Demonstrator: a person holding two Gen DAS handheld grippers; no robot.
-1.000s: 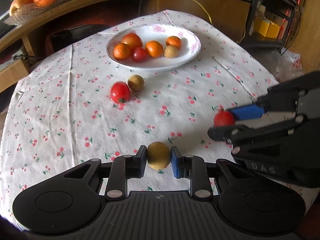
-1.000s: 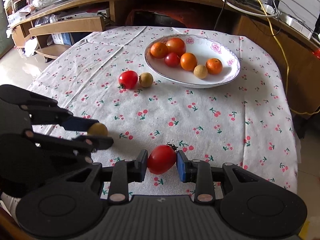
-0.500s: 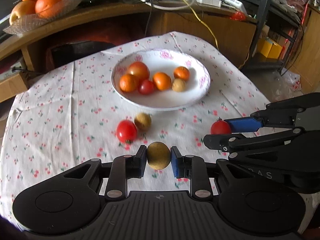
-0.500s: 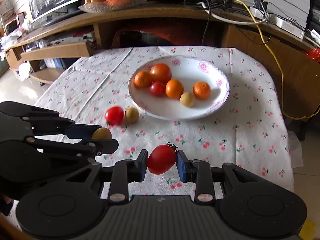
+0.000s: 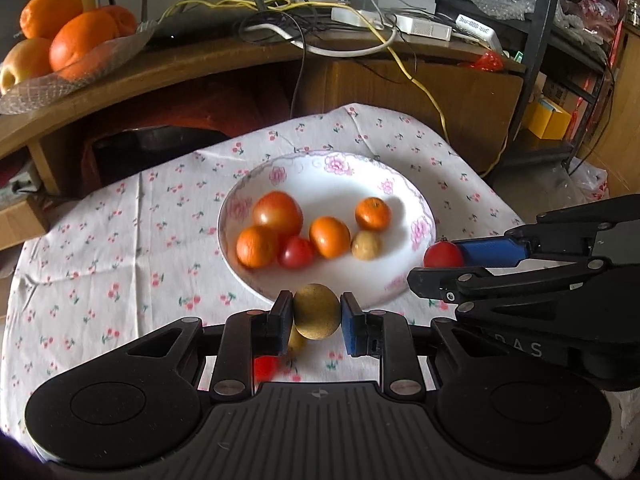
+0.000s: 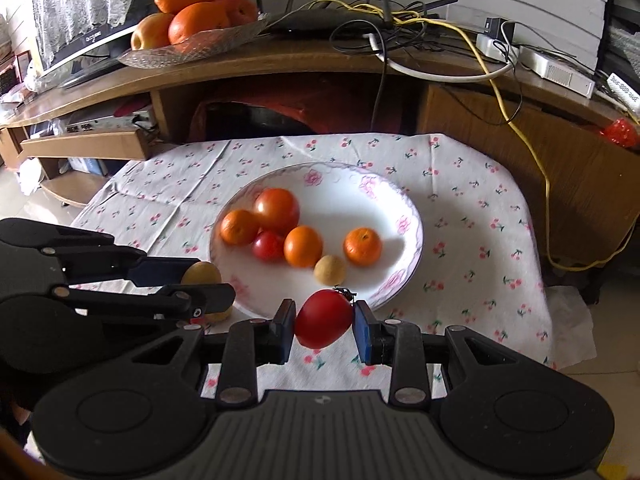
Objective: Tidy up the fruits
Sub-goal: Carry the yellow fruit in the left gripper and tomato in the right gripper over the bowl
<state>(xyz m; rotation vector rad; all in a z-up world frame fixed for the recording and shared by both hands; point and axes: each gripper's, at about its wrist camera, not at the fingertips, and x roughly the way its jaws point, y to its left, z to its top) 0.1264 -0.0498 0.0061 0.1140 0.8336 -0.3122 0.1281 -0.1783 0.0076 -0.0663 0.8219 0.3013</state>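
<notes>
Cherry-print tablecloth (image 6: 472, 216), cluttered wooden shelf (image 6: 304, 60)

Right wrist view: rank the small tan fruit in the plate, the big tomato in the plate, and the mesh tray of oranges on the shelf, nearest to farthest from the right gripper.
From the right gripper:
1. small tan fruit, at the plate's near side.
2. big tomato, toward the plate's far left.
3. mesh tray of oranges, up on the shelf at the back left.

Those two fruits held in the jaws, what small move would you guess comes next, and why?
Probably carry both a little further forward over the plate before opening. The yellow-brown fruit and the red tomato are each clamped, hanging at the plate's near rim, where similar fruits already lie.
</notes>
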